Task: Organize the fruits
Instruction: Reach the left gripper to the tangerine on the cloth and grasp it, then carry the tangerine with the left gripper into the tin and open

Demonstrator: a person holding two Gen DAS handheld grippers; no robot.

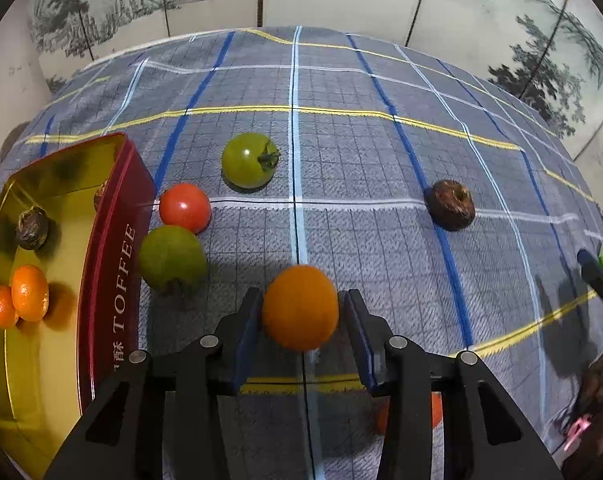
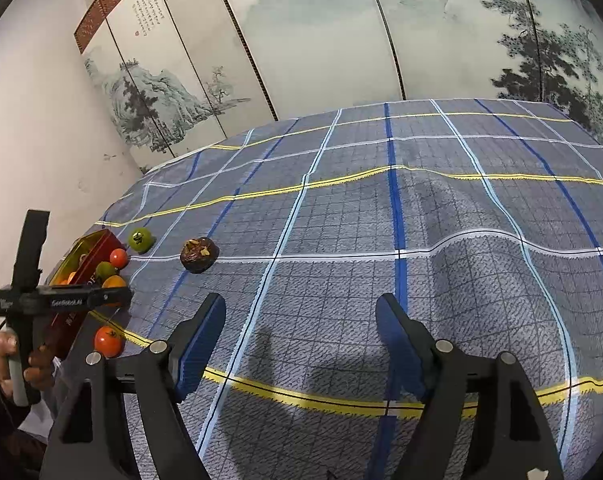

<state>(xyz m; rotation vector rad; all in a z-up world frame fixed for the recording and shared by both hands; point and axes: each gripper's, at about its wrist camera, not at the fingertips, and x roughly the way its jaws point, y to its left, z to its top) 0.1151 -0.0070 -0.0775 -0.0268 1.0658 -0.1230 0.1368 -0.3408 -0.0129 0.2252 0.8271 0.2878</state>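
Note:
My left gripper (image 1: 301, 312) is shut on an orange fruit (image 1: 300, 307), held just above the checked cloth. To its left stands a red toffee tin (image 1: 113, 248) with a gold inside, holding two small oranges (image 1: 29, 292) and a dark brown fruit (image 1: 31, 227). A red tomato (image 1: 184, 207) and a green fruit (image 1: 172, 258) lie against the tin's wall. A green tomato (image 1: 249, 159) and a dark brown fruit (image 1: 450, 204) lie farther out. My right gripper (image 2: 301, 340) is open and empty over bare cloth; the tin (image 2: 89, 264) and fruits show far left there.
Another red tomato (image 2: 108, 342) lies near the table's front edge below the left gripper (image 2: 113, 292). A folding screen with painted trees (image 2: 341, 40) stands behind the table. The checked cloth (image 2: 421, 240) has a raised wrinkle at the right.

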